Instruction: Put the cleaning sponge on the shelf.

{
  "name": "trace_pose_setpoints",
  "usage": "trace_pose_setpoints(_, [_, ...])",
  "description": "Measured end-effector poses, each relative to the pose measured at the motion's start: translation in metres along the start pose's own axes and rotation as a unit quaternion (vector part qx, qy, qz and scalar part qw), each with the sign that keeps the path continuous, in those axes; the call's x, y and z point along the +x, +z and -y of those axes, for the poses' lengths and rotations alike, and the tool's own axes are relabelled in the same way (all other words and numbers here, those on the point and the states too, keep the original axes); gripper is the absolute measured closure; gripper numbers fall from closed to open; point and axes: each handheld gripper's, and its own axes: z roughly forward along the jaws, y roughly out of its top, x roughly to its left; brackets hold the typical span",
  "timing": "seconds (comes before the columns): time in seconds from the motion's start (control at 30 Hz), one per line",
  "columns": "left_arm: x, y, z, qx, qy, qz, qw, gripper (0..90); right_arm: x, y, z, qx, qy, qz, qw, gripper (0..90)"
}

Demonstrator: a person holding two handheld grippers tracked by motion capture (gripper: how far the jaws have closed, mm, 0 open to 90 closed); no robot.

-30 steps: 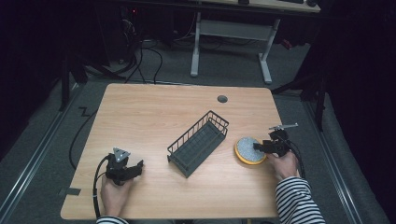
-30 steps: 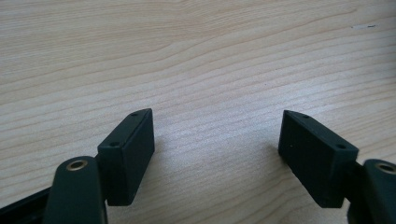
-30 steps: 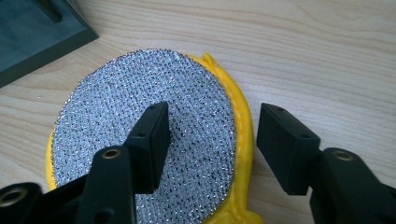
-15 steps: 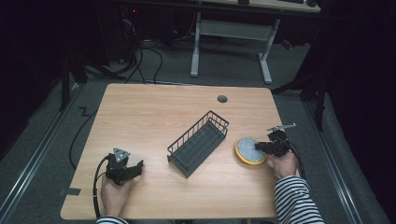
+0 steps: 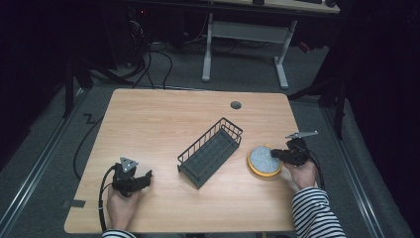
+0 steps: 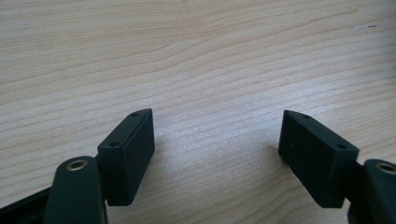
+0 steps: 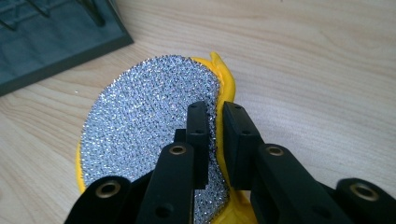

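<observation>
Jaws of the right gripper (image 7: pixel 215 122) have just been closing and now pinch the edge of the round scouring pad (image 7: pixel 149 126), its yellow rim folded up between them. In the high view this right gripper (image 5: pixel 282 154) sits at the pad's right edge, held by a hand (image 5: pixel 300 173) in a striped sleeve near the table's right side. The scouring pad (image 5: pixel 263 159), silver mesh on top with yellow underneath, lies on the wooden table (image 5: pixel 163 119) just right of the black wire basket (image 5: pixel 210 151), close to it but apart. The basket stands diagonally near the table's middle, its far end pointing right. Over at the near left, the left gripper (image 5: pixel 143 177) rests low over the table in the other hand (image 5: pixel 121 206), well apart from basket and pad. In its own view the left gripper (image 6: pixel 217 140) has its jaws spread wide with bare wood between them.
</observation>
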Motion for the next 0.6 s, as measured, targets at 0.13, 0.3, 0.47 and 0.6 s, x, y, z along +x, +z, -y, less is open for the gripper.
trace_pose_setpoints(0.13, [0.0, 0.0, 0.0, 0.0, 0.0, 0.0, 1.0, 27.4, 0.002, -0.011, -0.001, -0.024, -0.007, -0.003, 0.9997, 82.2])
trace_pose_setpoints(0.3, [0.0, 0.0, 0.0, 0.0, 0.0, 0.0, 1.0, 27.3, 0.004, -0.024, -0.008, -0.045, -0.008, -0.011, 0.9989, 82.3])
trace_pose_setpoints(0.47, [0.0, 0.0, 0.0, 0.0, 0.0, -0.001, 1.0, 27.3, 0.009, -0.038, -0.019, -0.063, -0.017, -0.017, 0.9977, 82.3])
trace_pose_setpoints(0.6, [0.0, 0.0, 0.0, 0.0, 0.0, -0.001, 1.0, 27.4, 0.012, -0.047, -0.027, -0.077, -0.019, -0.024, 0.9966, 82.3])
